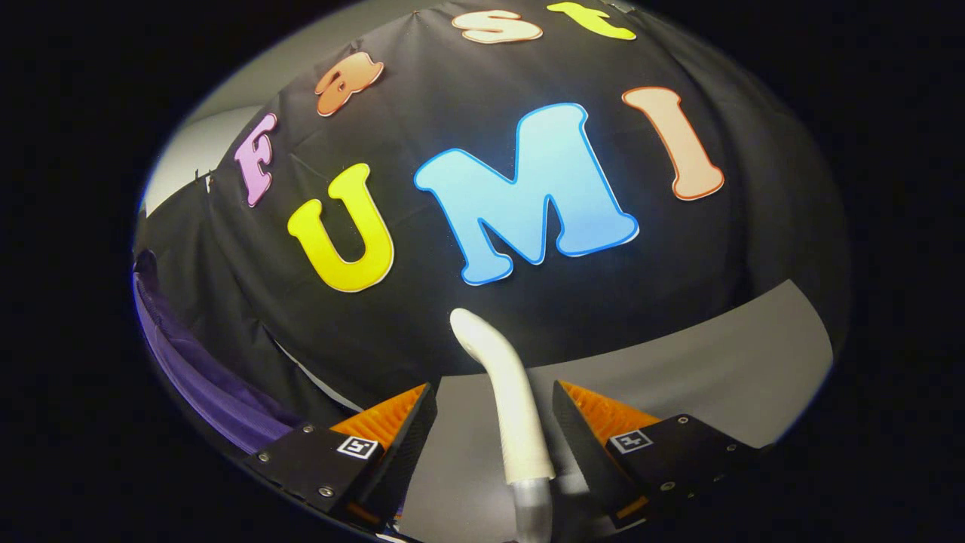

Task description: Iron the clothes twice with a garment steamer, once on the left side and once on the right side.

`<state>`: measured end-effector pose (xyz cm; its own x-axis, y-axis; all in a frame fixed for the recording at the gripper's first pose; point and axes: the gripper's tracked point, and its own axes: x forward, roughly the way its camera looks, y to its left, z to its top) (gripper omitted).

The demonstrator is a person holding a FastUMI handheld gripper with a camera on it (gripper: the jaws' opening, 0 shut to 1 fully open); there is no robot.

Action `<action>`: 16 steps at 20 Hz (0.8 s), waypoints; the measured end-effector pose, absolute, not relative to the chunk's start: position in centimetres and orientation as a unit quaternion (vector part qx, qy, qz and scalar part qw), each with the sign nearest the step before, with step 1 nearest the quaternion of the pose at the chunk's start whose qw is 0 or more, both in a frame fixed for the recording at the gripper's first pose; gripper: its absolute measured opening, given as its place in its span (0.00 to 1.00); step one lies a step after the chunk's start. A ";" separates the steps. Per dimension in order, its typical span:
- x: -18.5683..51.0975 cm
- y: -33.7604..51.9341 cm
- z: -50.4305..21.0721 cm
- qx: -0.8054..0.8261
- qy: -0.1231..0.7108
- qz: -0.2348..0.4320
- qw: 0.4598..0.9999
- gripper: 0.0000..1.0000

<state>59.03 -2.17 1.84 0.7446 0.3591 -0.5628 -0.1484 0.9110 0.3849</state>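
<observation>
Gripper (494, 422) fingers are standing apart, pressing nothing, with one white garment steamer (507, 392) lying between them on the grey table (678, 369), nearer the right finger, and one purple garment (203, 377) hanging far left.

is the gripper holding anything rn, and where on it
Nothing is clamped. The gripper is open; the white steamer handle stands between its fingers with gaps on both sides.

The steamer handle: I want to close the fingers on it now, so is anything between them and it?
Nothing visible. The white steamer handle stands upright between the open fingers of the gripper, with clear gaps on both sides.
</observation>
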 end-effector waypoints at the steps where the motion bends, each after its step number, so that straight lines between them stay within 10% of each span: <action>1: 59.5 -2.1 1.0 0.161 0.339 0.136 0.917 0.95; 10: 60.7 0.3 -2.8 0.229 0.415 0.167 0.864 0.90; 16: 61.0 -0.5 -3.4 0.299 0.433 0.155 0.836 0.50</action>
